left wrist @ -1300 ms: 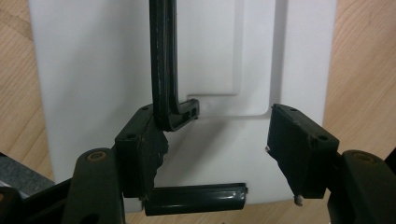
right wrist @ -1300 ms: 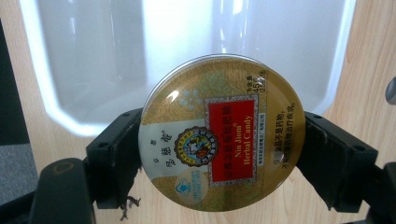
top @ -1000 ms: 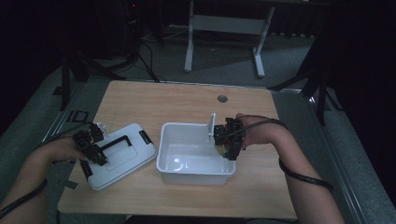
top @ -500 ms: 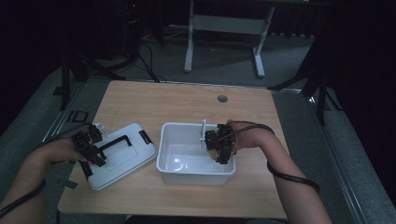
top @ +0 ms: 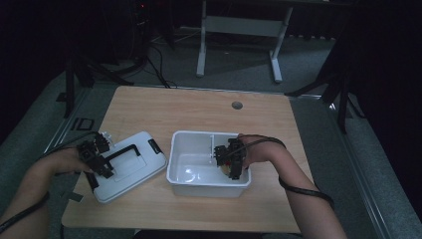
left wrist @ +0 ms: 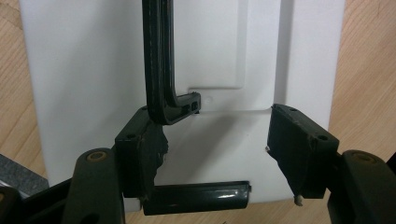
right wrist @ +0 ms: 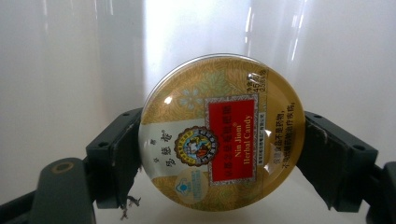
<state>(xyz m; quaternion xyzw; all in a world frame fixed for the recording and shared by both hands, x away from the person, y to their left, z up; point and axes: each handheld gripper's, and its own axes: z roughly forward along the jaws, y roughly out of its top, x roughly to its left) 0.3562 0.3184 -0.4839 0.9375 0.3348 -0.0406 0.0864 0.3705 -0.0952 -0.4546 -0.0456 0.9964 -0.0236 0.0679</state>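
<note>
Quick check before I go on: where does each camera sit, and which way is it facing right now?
High view: above the person's side, looking forward and down on the wooden table; both forearms enter from the bottom.
Left gripper view: on the left hand-held gripper, looking down on the white lid and its black handle.
Right gripper view: on the right hand-held gripper, facing the white bin wall, jaws clamping a round candy tin.
Shared: lid and bin also show in the high view.
</note>
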